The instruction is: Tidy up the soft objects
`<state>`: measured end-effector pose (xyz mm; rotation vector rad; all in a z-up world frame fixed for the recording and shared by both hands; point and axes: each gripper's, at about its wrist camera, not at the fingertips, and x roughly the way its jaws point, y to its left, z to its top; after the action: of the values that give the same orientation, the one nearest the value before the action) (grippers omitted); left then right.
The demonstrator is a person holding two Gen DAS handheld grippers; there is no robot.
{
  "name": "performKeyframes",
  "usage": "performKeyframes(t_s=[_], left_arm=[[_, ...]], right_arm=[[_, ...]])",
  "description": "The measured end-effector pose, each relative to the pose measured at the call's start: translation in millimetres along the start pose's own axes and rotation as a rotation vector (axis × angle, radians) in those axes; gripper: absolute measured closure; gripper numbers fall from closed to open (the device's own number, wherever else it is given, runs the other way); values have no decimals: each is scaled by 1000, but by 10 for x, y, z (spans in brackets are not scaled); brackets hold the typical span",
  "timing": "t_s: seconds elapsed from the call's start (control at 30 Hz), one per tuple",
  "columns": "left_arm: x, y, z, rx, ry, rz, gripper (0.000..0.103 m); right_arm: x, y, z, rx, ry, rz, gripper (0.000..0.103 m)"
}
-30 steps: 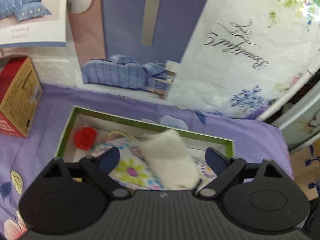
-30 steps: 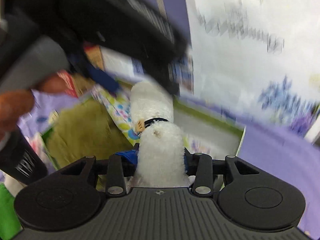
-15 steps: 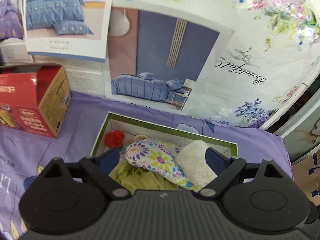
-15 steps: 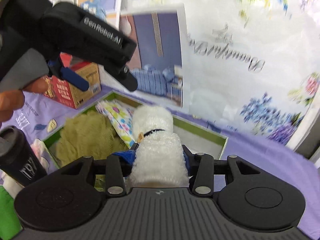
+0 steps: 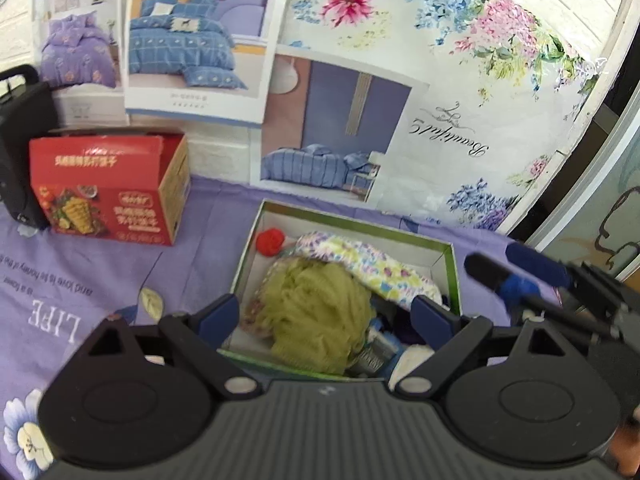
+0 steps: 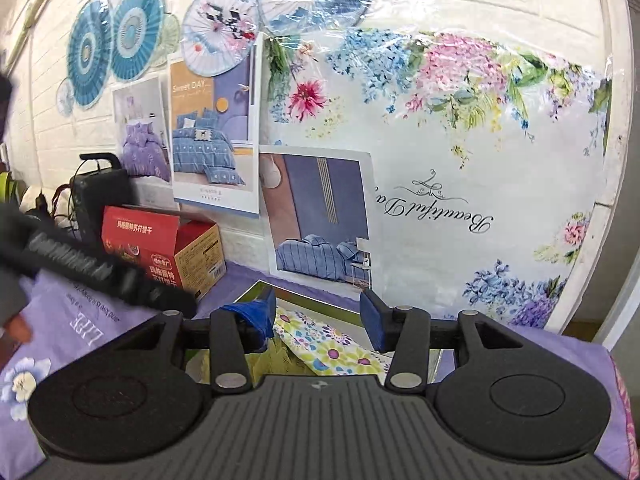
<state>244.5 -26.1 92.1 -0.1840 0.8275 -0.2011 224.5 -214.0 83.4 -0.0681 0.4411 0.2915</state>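
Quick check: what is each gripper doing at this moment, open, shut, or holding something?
Left gripper: open wide, holding nothing, above the green-rimmed box.
Right gripper: open, jaws have just been opening, nothing between them.

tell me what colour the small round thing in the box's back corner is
Red: the small ball shows best in the left wrist view.

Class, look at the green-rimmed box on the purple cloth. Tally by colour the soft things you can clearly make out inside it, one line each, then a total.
Red woolly ball: 1
Olive-green knitted bundle: 1
Flower-print cloth, white with purple and yellow: 1
White fluffy item at the near corner, partly hidden: 1
Total: 4
Darker items under the bundle are too hidden to count.
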Motion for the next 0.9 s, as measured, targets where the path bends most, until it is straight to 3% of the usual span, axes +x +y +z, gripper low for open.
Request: performKeyframes(t_s=[0.27, 0.5, 0.7, 0.87, 0.9], left_arm=[[122, 145, -155, 9, 35, 15, 11], [237, 13, -293, 54, 63, -20, 11], [287, -523, -443, 153, 119, -112, 11], [416, -1104, -560, 220, 199, -207, 9], [474, -1192, -576, 231, 217, -199, 3]], right_arm=[[-140, -137, -56, -2, 4, -47, 72], [-351, -541, -759, 24, 145, -100, 71], [-604, -563, -1406, 46, 228, -92, 71], [-708, -450, -1622, -4, 243, -56, 70], [-703, -422, -1638, -23, 245, -49, 70]])
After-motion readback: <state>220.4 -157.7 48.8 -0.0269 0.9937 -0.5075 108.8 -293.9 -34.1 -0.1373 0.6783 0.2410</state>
